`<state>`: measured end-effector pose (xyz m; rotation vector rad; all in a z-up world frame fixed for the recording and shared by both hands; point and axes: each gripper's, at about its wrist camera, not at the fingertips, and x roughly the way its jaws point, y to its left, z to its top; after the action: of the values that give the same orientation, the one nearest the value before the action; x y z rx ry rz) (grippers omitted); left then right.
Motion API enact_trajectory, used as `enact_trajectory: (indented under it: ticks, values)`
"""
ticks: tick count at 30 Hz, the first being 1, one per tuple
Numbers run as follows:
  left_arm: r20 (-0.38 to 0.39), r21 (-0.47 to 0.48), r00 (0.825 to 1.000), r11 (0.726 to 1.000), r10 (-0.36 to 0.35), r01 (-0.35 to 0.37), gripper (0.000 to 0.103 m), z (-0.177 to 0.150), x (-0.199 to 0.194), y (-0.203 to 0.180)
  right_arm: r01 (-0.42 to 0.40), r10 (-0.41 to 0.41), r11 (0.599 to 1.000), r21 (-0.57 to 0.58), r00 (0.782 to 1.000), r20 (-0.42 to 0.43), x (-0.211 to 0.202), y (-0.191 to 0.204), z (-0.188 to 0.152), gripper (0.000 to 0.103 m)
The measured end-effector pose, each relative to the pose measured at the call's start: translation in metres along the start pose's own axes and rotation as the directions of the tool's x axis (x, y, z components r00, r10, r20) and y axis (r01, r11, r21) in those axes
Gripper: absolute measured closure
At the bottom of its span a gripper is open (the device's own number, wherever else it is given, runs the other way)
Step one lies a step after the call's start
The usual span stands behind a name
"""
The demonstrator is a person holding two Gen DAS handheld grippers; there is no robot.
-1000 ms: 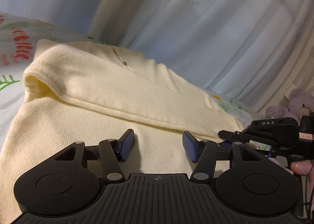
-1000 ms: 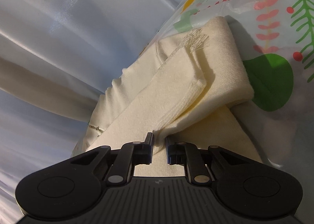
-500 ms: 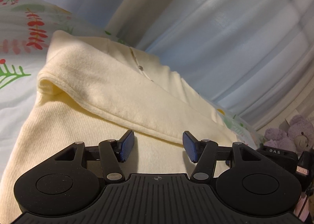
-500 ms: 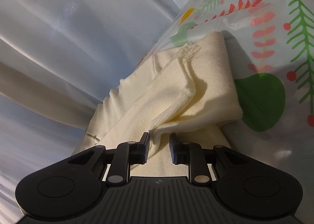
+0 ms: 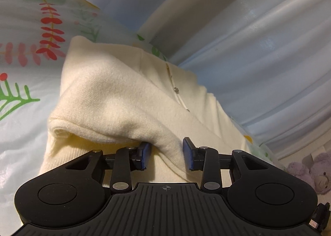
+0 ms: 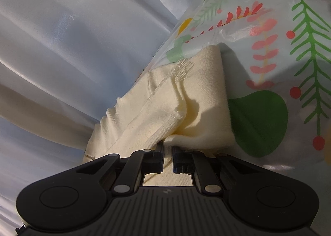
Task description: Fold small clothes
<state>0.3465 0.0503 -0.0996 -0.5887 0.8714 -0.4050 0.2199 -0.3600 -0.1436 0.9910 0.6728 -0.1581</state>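
Observation:
A cream knitted garment (image 5: 128, 99) with small buttons lies partly folded on a floral sheet (image 5: 22, 54). My left gripper (image 5: 166, 154) is open, its blue pads on either side of the folded layer's edge, and that edge runs down between them. In the right wrist view the same garment (image 6: 204, 95) is bunched and folded over. My right gripper (image 6: 168, 154) is shut on the garment's folded edge, with cloth pinched in the narrow slot between the jaws.
The floral sheet (image 6: 289, 54) covers the surface under the garment. Pale blue and cream curtains (image 5: 258, 39) hang right behind it. Purple plush toys (image 5: 310, 172) sit at the far right.
My left gripper moved forward onto the folded edge and its jaws narrowed around the cloth. My right gripper went from slightly parted to closed on the folded edge. The fold has lifted and bunched.

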Motion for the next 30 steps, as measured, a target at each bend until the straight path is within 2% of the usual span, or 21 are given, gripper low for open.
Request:
enact_trajectory:
  ticks: [2,4,6,8,10,13,15,18,20,21,22,23,26,29,30]
  values:
    - [-0.028,0.042,1.000,0.999,-0.006,0.007,0.053,-0.003,-0.008,-0.005,0.002,-0.003,0.998,-0.060,1.000,-0.025,-0.006,0.007,-0.001,0.091]
    - [-0.044,0.096,0.999,0.995,-0.015,0.019,0.050,-0.008,-0.020,-0.009,-0.012,0.005,0.991,-0.130,0.999,-0.053,-0.014,0.014,-0.002,0.087]
    - [-0.043,0.142,0.999,0.990,-0.020,0.026,0.047,-0.013,-0.035,-0.012,-0.072,0.056,0.977,-0.201,0.995,-0.084,-0.026,0.021,-0.002,0.084]
    - [-0.025,0.186,1.000,0.982,-0.015,0.020,0.041,-0.015,-0.046,-0.017,-0.090,0.072,0.962,-0.256,0.994,-0.077,-0.036,0.028,0.000,0.083]
    - [0.007,0.215,1.000,0.977,-0.007,0.006,0.036,-0.013,-0.053,-0.021,-0.036,0.032,0.954,-0.299,0.999,-0.017,-0.039,0.034,0.007,0.073]
    - [0.056,0.229,0.998,0.973,0.022,-0.035,0.035,-0.006,-0.056,-0.024,0.115,-0.096,0.942,-0.315,0.992,0.076,-0.030,0.035,0.019,0.072]
    - [0.066,0.206,0.997,0.978,0.031,-0.044,0.035,-0.004,-0.056,-0.022,0.183,-0.160,0.931,-0.317,0.982,0.099,-0.019,0.031,0.024,0.070]
    - [0.062,0.187,0.997,0.981,0.049,-0.060,0.035,-0.001,-0.050,-0.016,0.200,-0.188,0.929,-0.312,0.980,0.069,-0.003,0.026,0.026,0.068]
    - [0.060,0.197,0.996,0.978,0.061,-0.072,0.035,-0.001,-0.049,-0.015,0.218,-0.199,0.905,-0.366,0.976,0.089,0.000,0.033,0.023,0.068]
    - [0.061,0.206,0.996,0.975,0.068,-0.079,0.035,-0.001,-0.048,-0.015,0.211,-0.189,0.897,-0.389,0.977,0.095,0.001,0.036,0.021,0.072]
    - [0.066,0.214,0.995,0.973,0.078,-0.091,0.035,0.000,-0.047,-0.015,0.201,-0.178,0.890,-0.410,0.979,0.095,0.002,0.039,0.021,0.089]
    - [0.072,0.221,0.994,0.970,0.085,-0.099,0.035,0.001,-0.046,-0.015,0.196,-0.169,0.880,-0.432,0.980,0.101,0.003,0.042,0.019,0.097]
    - [0.084,0.230,0.992,0.967,0.091,-0.108,0.035,0.004,-0.045,-0.015,0.233,-0.165,0.835,-0.498,0.970,0.177,-0.002,0.048,0.015,0.097]
    - [0.096,0.240,0.988,0.961,0.118,-0.138,0.035,0.008,-0.039,-0.013,0.300,-0.203,0.810,-0.504,0.949,0.239,-0.002,0.047,0.016,0.097]
    - [0.094,0.245,0.987,0.958,0.128,-0.148,0.038,0.009,-0.036,-0.012,0.329,-0.227,0.801,-0.500,0.940,0.255,0.000,0.045,0.017,0.097]
